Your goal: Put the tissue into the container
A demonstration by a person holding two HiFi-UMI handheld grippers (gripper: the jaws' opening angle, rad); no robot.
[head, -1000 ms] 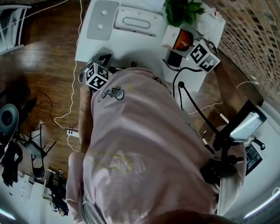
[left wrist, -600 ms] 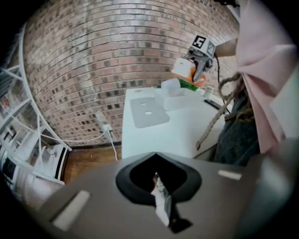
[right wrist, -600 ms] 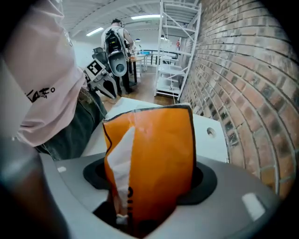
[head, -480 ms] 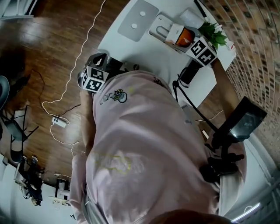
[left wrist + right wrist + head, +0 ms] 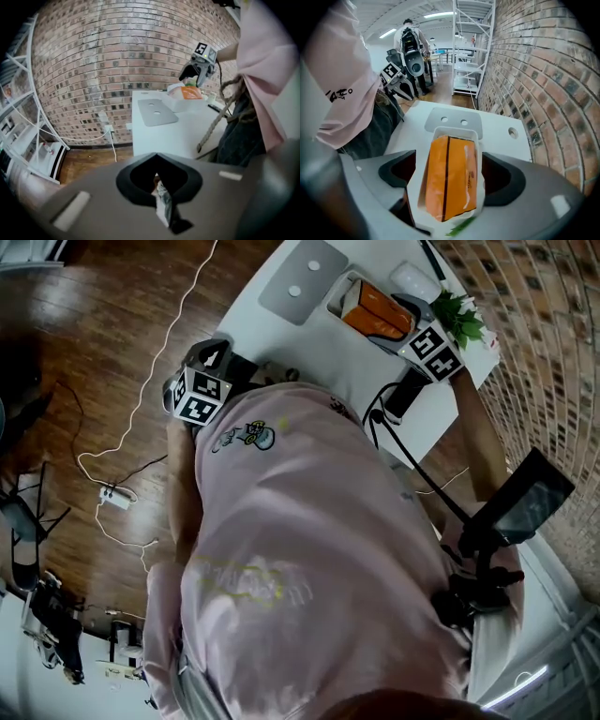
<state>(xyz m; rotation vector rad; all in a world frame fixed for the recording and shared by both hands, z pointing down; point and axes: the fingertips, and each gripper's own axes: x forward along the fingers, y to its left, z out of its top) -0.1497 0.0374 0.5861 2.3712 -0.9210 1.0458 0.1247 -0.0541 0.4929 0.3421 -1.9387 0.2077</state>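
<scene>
The orange tissue pack (image 5: 451, 159) lies flat inside the white container (image 5: 457, 133), filling most of it, its seam running lengthwise. The right gripper (image 5: 448, 176) hovers directly over the container, jaws spread wide and empty. The left gripper (image 5: 161, 206), jaws pressed together, is well apart from the container, off the white table (image 5: 513, 146). A grey lid (image 5: 452, 120) touches the container's far rim.

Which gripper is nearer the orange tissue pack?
Right. The right gripper hangs open just over the tissue pack lying in the container; the left gripper is at the table's near edge, well away.
</scene>
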